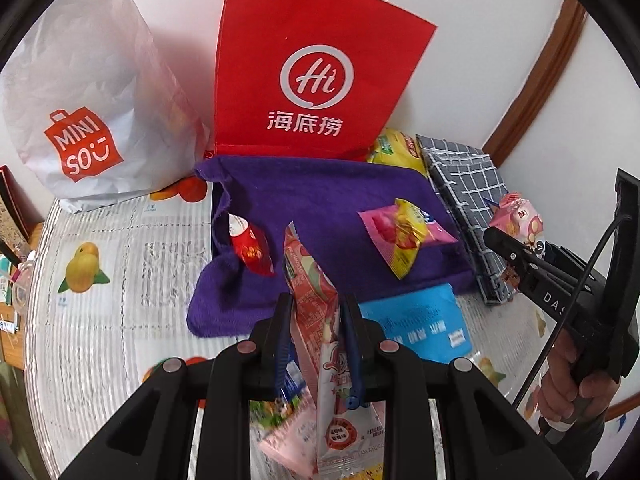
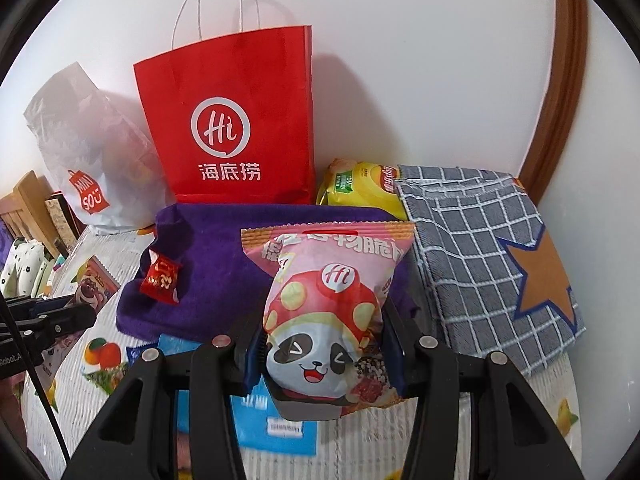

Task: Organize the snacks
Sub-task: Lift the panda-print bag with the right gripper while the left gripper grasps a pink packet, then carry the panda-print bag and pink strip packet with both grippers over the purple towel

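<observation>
My left gripper (image 1: 316,316) is shut on a long pink-red snack packet (image 1: 308,276) that hangs above the front edge of a purple towel (image 1: 320,196). On the towel lie a small red candy packet (image 1: 252,248) and a pink-yellow packet (image 1: 404,236). My right gripper (image 2: 324,344) is shut on a pink panda snack bag (image 2: 328,304), held upright over the towel (image 2: 208,264). In the left wrist view the right gripper (image 1: 512,248) shows at the right edge with that pink bag (image 1: 518,216). The left gripper (image 2: 68,316) appears at the left in the right wrist view.
A red paper bag (image 1: 316,72) and a white Miniso bag (image 1: 88,120) stand against the wall behind the towel. A yellow chips bag (image 2: 360,188) and a grey checked fabric bag (image 2: 488,248) lie at the right. A blue packet (image 1: 420,324) lies near the towel's front.
</observation>
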Available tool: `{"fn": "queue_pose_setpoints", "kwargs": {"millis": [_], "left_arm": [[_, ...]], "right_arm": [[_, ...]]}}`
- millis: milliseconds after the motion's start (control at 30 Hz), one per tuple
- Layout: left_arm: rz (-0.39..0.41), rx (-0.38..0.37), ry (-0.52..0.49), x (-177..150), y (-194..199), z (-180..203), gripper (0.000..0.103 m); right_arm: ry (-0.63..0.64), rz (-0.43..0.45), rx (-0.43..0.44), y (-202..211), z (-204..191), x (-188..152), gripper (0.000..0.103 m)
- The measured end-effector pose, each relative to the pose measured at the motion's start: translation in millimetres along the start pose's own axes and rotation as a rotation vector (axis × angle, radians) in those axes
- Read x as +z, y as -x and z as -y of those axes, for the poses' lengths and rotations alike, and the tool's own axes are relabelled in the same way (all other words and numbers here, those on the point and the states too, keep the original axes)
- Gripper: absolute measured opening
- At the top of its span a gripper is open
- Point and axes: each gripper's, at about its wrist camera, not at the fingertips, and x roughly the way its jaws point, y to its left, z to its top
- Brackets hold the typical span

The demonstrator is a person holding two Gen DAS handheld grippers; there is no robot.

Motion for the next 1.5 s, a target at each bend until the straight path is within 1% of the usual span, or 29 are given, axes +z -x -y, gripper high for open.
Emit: {"fn": "queue_pose_setpoints", "kwargs": {"millis": [200, 467, 733, 967, 1133, 1267, 1433, 1500], "left_arm": [[-0.008, 0.012, -0.008, 13.8, -13.5, -5.9, 0.024], [-0.020, 0.006, 0.015, 24.7, -33.8, -16.2, 0.024], [-0.031, 0.006, 0.042, 32.4, -49.9, -27.9, 0.024], [-0.037, 0.001, 0.048, 37.7, -59.7, -27.9, 0.024], [-0.042, 0.006, 0.043, 43.6, -67.0, -24.1, 0.024], [-0.048, 0.006, 0.037, 44.9, -74.8, -22.2, 0.024], [-0.066, 0.008, 0.042, 45.8, -85.1, -23.2, 0.024], [-0.071, 0.011, 0.042, 44.7, -87.7, -23.5, 0.024]], "right_arm": [[-0.014, -0.011, 0.015, -23.8, -1.7, 9.7, 0.048], [-0.001, -0.031, 0.023, -50.6, -7.3, 16.2, 0.048], [-0.010, -0.016, 0.002, -56.0, 4.2, 25.2, 0.048], [-0.020, -0.019, -0.004, -63.2, 14.6, 27.7, 0.048], [-0.013, -0.046, 0.026, -75.3, 13.1, 26.7, 0.048], [0.048, -0.084, 0.046, -88.5, 0.1, 21.7, 0.048], [0.042, -0.138, 0.037, -109.6, -0.6, 14.9, 0.048], [0.033, -0.140, 0.030, -113.3, 1.7, 14.8, 0.049]]}}
